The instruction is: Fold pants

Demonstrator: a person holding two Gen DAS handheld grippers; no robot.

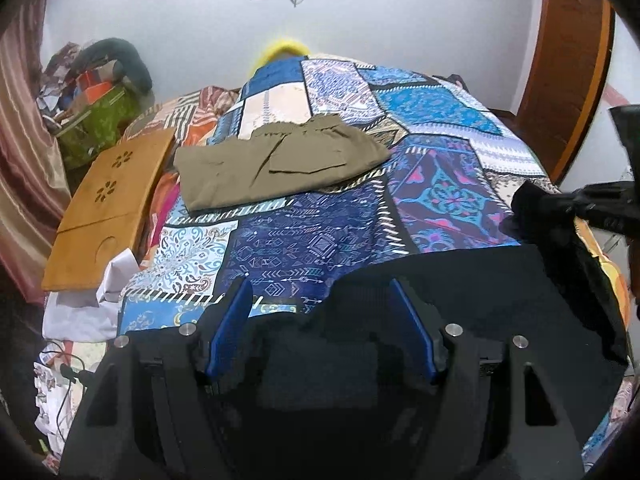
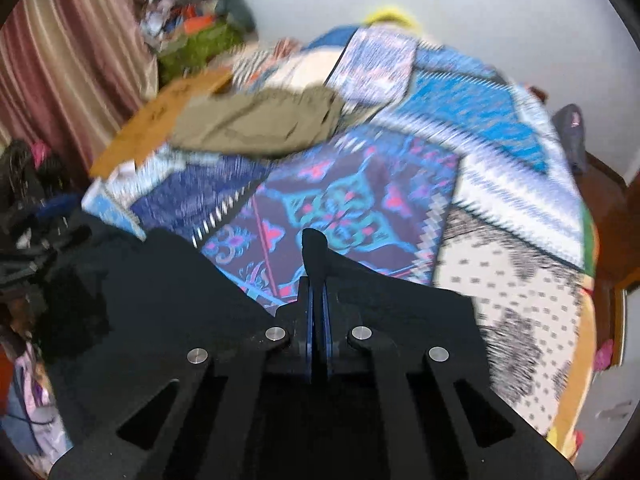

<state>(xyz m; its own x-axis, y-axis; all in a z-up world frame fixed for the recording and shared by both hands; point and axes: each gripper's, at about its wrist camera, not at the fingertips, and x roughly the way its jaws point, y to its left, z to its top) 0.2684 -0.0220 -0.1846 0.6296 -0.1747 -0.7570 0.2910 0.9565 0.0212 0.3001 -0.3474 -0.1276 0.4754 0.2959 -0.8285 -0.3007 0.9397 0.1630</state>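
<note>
Black pants (image 1: 500, 288) lie spread over the near edge of the patchwork bedspread (image 1: 320, 232). My left gripper (image 1: 320, 292) hangs open over their left edge; dark cloth lies between the blue pads (image 1: 236, 316), which stand wide apart. My right gripper (image 2: 318, 292) is shut on a pinched fold of the black pants (image 2: 314, 248) that sticks up past its tips. In the left wrist view the right gripper (image 1: 600, 208) holds a raised corner of that cloth at the bed's right side. More of the black pants (image 2: 160, 264) drape to the left.
Folded olive pants (image 1: 280, 164) (image 2: 256, 124) rest further back on the bed. A wooden lap tray (image 1: 108, 204) lies on the bed's left edge, with a cluttered green bag (image 1: 100, 124) and a striped curtain (image 1: 24, 140) beyond. A wooden door (image 1: 568, 60) stands at right.
</note>
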